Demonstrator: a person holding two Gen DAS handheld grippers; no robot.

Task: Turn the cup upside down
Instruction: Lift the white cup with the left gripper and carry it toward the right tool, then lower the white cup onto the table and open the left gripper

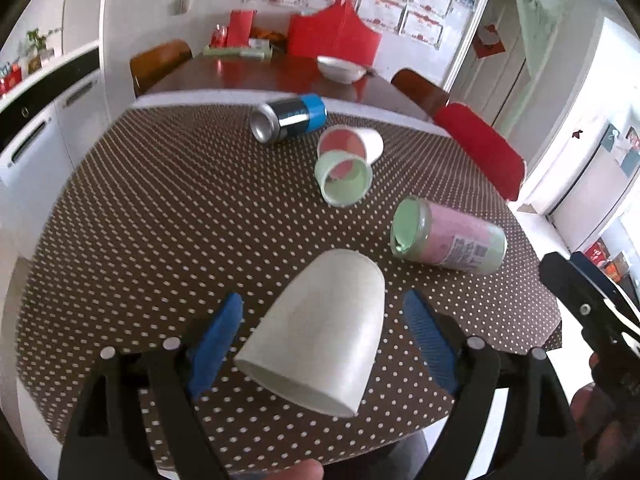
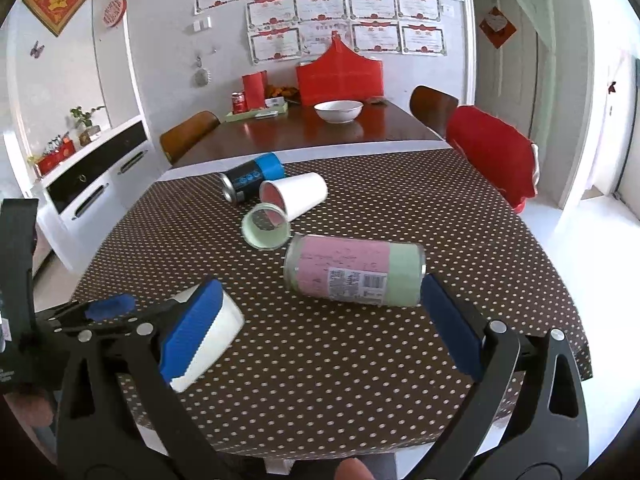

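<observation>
1. The white cup (image 1: 320,328) is the landmark: it lies tilted on the near part of the polka-dot tablecloth (image 1: 160,220), closed base pointing away and open rim toward the left wrist camera.
2. The left gripper (image 1: 320,320) stands spread wide around the cup, one blue pad on each side. A gap shows at both pads (image 1: 218,344), so nothing is pinched.
3. Only the left wrist view shows the whole cup. From the right wrist view, the cup (image 2: 216,340) is mostly hidden behind a blue pad, with just a white strip visible.
4. The right gripper (image 2: 320,320) is also spread wide and holds nothing; bare tablecloth lies between its fingers. In the left wrist view it appears as a dark shape (image 1: 592,308) off to the right of the cup.
5. Beyond the cup to the right lies a pink-and-green can (image 1: 448,236) on its side. The left wrist view shows its green end, while the right wrist view shows its label and barcode (image 2: 354,276).
6. Farther beyond the cup lie a green cup (image 1: 344,178) and a white cup with red inside (image 1: 352,144), touching each other, both on their sides.
7. Farthest beyond the cup is a black-and-blue can (image 1: 288,118), also on its side.
</observation>
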